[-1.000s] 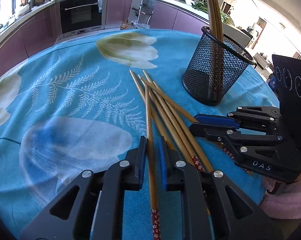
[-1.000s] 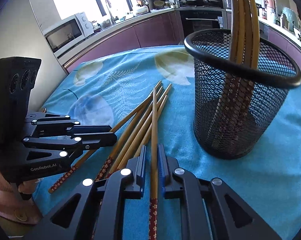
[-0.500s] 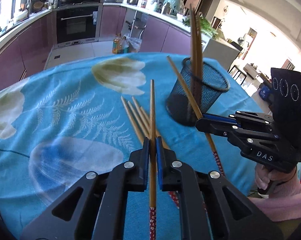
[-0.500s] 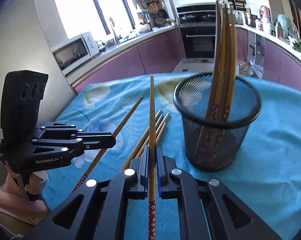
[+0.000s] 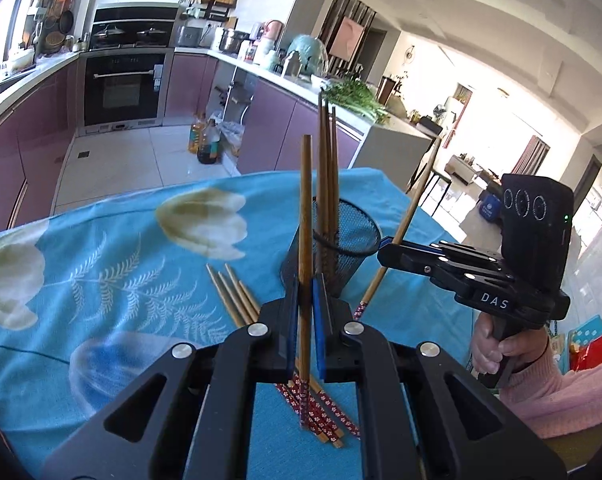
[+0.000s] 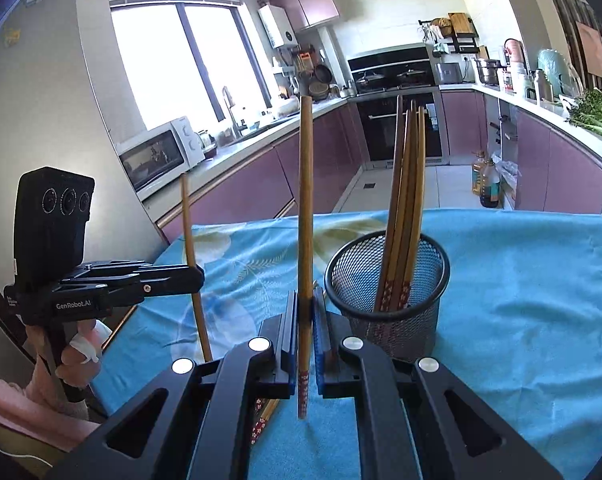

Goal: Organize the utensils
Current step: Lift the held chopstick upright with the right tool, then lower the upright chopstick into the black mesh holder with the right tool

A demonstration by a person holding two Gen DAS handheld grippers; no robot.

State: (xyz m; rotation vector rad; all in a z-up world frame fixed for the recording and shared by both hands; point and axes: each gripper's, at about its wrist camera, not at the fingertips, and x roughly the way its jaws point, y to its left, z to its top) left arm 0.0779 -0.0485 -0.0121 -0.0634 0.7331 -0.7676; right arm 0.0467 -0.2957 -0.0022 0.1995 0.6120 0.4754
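My left gripper is shut on a wooden chopstick and holds it upright above the table. My right gripper is shut on another chopstick, also upright, just left of the black mesh cup. The cup holds several chopsticks standing up. Several more chopsticks lie on the blue cloth in front of the cup. In the left wrist view the right gripper shows at the right with its chopstick tilted. The left gripper also shows in the right wrist view.
The table has a blue floral cloth. Its far edge drops to the kitchen floor. Purple cabinets and an oven stand behind. A microwave sits on the counter at the left.
Both grippers have lifted their chopsticks higher and tipped them upright. The cup now sits lower and farther in both views.
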